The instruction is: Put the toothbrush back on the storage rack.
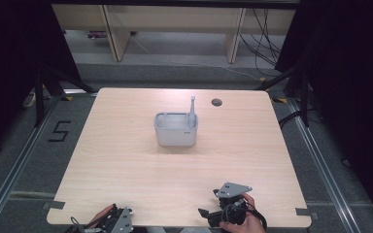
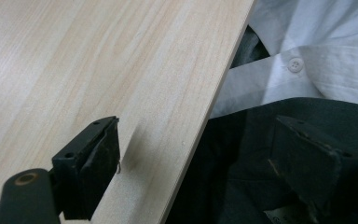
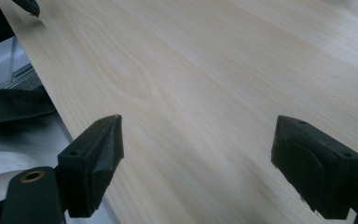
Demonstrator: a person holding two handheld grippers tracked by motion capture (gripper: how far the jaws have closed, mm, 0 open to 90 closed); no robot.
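A grey plastic caddy [image 1: 175, 130] stands near the middle of the wooden table [image 1: 126, 165], with a slim grey stick [image 1: 192, 104] rising upright from its right back corner. My left gripper [image 1: 110, 218] [image 2: 200, 163] sits at the table's near edge, open, one jaw over the wood and the other past the edge over the person's dark clothing. My right gripper [image 1: 210, 202] [image 3: 198, 158] hovers low over the near right part of the table, open, with bare wood between its jaws. Both are far from the caddy.
A round cable hole [image 1: 216, 102] lies in the tabletop behind the caddy to the right. The person's white shirt [image 2: 317, 60] is close to the table's near edge. Desk legs and cables stand on the floor beyond the table.
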